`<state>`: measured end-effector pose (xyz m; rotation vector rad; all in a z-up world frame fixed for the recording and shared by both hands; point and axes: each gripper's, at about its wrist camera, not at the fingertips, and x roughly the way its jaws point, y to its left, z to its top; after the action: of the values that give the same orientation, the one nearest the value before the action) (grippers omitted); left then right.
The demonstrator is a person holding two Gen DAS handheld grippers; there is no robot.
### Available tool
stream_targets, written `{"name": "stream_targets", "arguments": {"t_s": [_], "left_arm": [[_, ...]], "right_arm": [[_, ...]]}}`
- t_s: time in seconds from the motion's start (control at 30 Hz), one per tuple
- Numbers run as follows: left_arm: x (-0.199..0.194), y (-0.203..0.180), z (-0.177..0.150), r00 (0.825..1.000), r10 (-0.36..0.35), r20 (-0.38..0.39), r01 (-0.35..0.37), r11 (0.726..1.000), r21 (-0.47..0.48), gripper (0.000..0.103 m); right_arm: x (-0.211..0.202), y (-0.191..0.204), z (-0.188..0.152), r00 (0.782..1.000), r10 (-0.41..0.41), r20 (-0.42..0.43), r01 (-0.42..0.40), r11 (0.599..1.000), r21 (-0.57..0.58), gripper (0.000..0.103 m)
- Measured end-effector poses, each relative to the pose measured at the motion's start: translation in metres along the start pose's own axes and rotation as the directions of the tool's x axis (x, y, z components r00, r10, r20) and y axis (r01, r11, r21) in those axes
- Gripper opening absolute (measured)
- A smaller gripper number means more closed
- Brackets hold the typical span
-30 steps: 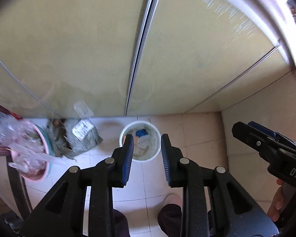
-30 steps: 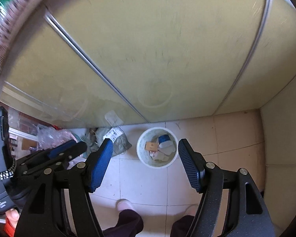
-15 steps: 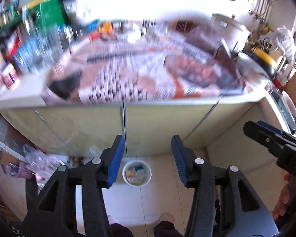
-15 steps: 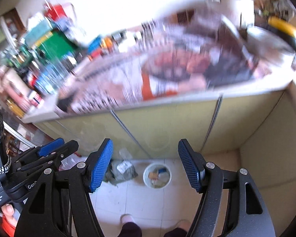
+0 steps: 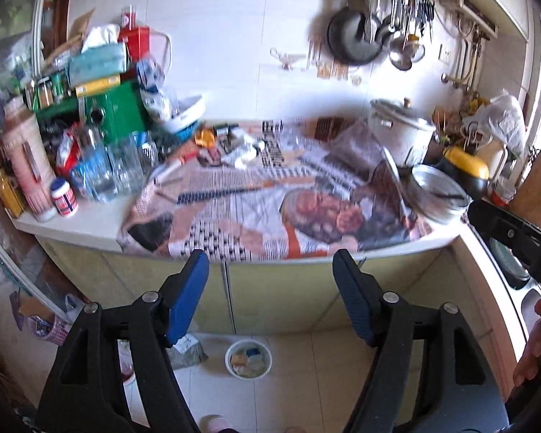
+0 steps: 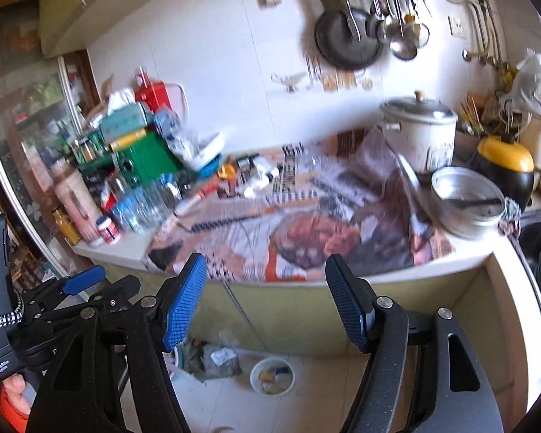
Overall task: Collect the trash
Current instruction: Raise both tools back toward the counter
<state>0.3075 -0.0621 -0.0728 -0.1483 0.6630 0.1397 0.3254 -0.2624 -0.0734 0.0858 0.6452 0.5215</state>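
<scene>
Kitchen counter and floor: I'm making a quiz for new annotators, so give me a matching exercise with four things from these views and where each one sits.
Things:
1. white bin
2. dark pan
3. rice cooker
4. newspaper

Places:
A. hanging on the wall
B. on the floor by the cabinet doors
C. spread flat over the countertop
D. standing at the back of the counter, on the right

Pairs: 1-B, 2-A, 3-D, 4-C
</scene>
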Motion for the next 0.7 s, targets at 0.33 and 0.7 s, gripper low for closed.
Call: {"name": "stream_targets", "arguments": {"t_s": [0.33, 0.7], "left_arm": [[0.029, 0.020, 0.047, 0.997, -0.023, 0.078, 0.023, 1.000, 0.002, 0.082], [0.131, 0.079, 0.132, 0.998, -0.055, 0.035, 0.053, 0.997, 0.048, 0.083]], "right_arm": [[0.033, -0.001, 0.030, 0.998, -0.044, 0.045, 0.044, 0.999, -0.001, 0.071], [0.118, 0.005, 0.087, 0.991, -0.129, 0.041, 0.126, 0.990, 0.065, 0.080]]}}
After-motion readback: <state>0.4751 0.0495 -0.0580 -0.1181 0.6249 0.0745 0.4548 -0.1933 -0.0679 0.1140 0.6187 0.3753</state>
